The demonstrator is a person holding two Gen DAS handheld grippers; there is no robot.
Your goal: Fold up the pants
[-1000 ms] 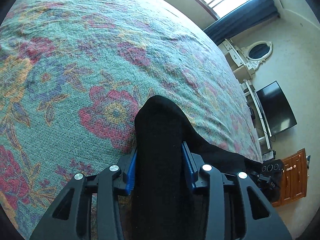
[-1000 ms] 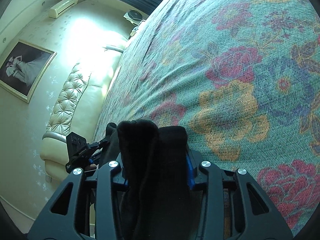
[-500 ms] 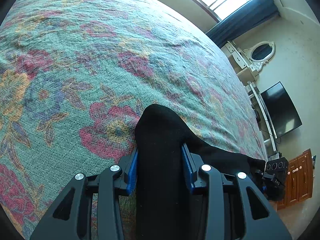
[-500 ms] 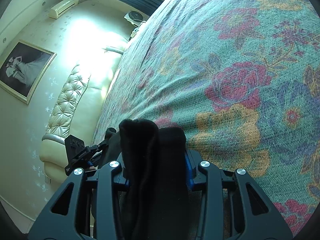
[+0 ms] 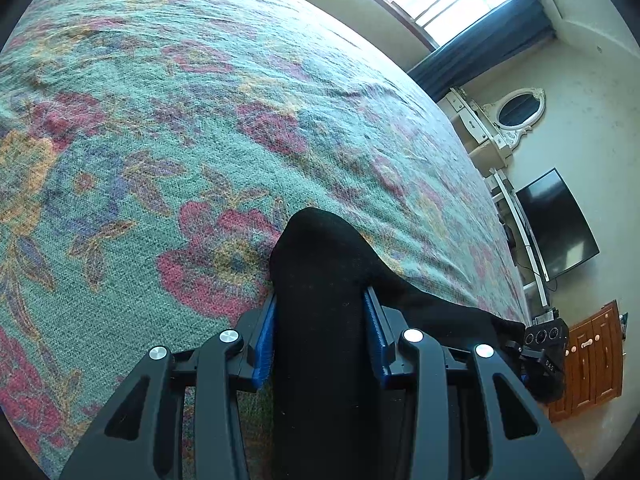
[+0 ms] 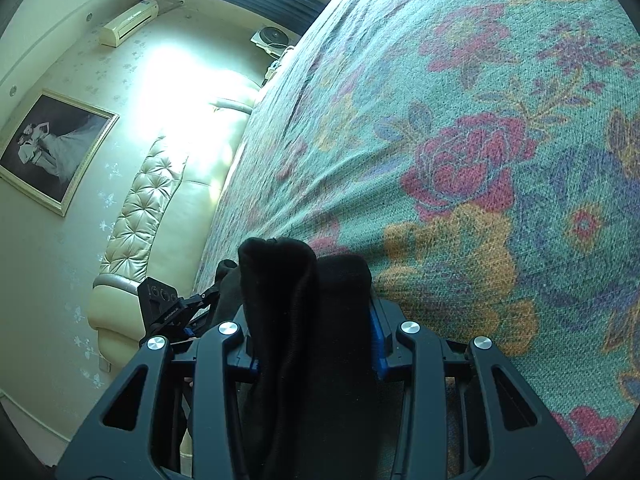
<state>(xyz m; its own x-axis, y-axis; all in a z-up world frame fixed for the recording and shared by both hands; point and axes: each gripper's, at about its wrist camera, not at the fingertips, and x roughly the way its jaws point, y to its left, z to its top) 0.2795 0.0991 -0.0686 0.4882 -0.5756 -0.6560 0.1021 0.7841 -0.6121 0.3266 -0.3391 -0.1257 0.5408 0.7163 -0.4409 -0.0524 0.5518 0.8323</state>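
both hand-held grippers are clamped on black cloth: the left gripper pinches a thick bunch of the black pants between its blue-padded fingers, and the fabric bulges out past the fingertips in a rounded hump. from that hump a band of the same cloth runs off to the right, toward the right gripper seen at the edge of the left wrist view. the right gripper likewise squeezes a doubled roll of the pants, two folds side by side, and the left gripper shows at its left. beneath both lies the floral bedspread (teal with red and orange blooms). a tufted cream headboard, a framed picture, a dark television and an oval mirror stand around the room.
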